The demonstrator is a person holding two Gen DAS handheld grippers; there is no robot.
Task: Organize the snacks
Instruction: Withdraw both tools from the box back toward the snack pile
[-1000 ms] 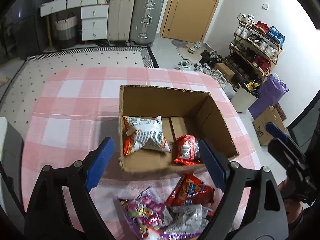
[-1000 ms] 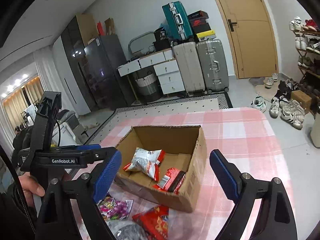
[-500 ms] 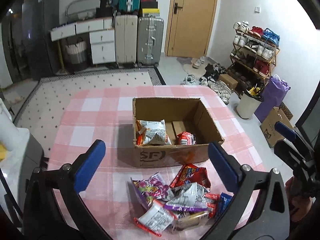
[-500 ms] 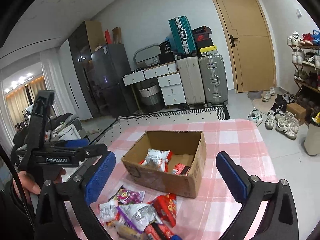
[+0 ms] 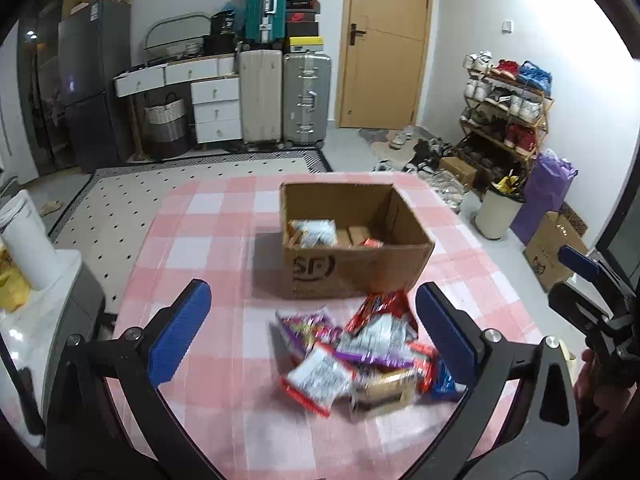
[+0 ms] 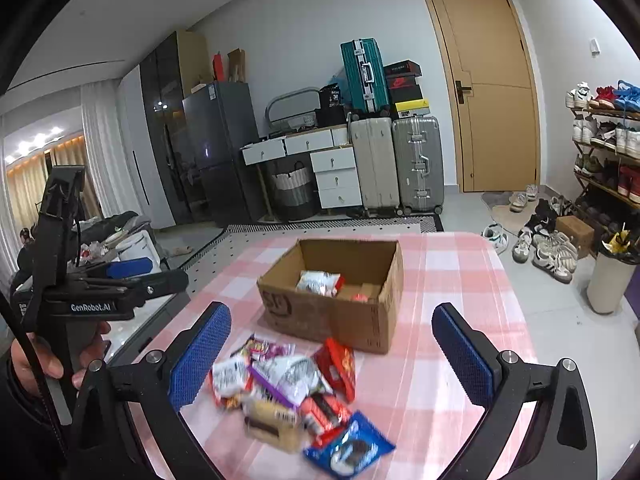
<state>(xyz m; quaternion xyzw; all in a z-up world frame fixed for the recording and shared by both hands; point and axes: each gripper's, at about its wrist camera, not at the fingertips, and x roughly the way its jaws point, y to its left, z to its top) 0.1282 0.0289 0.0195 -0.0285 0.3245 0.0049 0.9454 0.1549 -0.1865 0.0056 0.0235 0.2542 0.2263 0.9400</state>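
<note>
An open cardboard box (image 5: 356, 268) (image 6: 332, 312) stands mid-table on the pink checked cloth (image 5: 200, 248). Inside lie a white snack bag (image 5: 314, 232) (image 6: 318, 282) and a red packet (image 5: 370, 243) (image 6: 360, 297). A loose pile of snack packets (image 5: 360, 356) (image 6: 288, 388) lies in front of the box, with a blue cookie pack (image 6: 348, 446) nearest. My left gripper (image 5: 314, 336) is open and empty above the pile. My right gripper (image 6: 332, 360) is open and empty above the pile too. Each gripper shows in the other's view, the right (image 5: 592, 296) and the left (image 6: 100, 284).
A white tub (image 5: 26, 240) stands on a grey unit left of the table. Suitcases (image 5: 286, 100), drawers and a door are behind. A shoe rack (image 5: 504, 112), a bin (image 5: 500, 216) and shoes on the floor are to the right.
Both grippers have pulled back and up from the box toward the table's near edge. The snack pile has come fully into view between the fingers. Both stay open.
</note>
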